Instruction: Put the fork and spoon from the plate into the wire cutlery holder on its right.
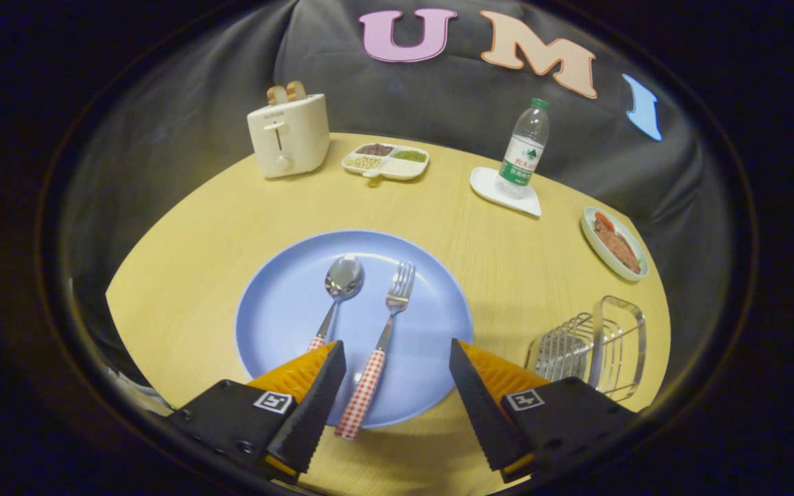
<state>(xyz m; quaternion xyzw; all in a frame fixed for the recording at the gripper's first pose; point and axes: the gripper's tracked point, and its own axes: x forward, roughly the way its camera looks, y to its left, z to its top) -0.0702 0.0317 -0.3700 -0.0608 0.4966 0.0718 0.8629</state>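
Gripper (397, 393) held level, pointing forward; its 2 fingers (314, 399) spread wide apart, gripping nothing.

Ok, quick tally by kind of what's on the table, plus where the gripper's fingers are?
Cutlery: 2, spoon and fork, both on the blue plate
Dishes: 4, blue plate, divided tray, saucer, food plate
Wire holder: 1
Toaster: 1
Bottle: 1
Total: 9
Gripper: open, fork handle between its fingers.
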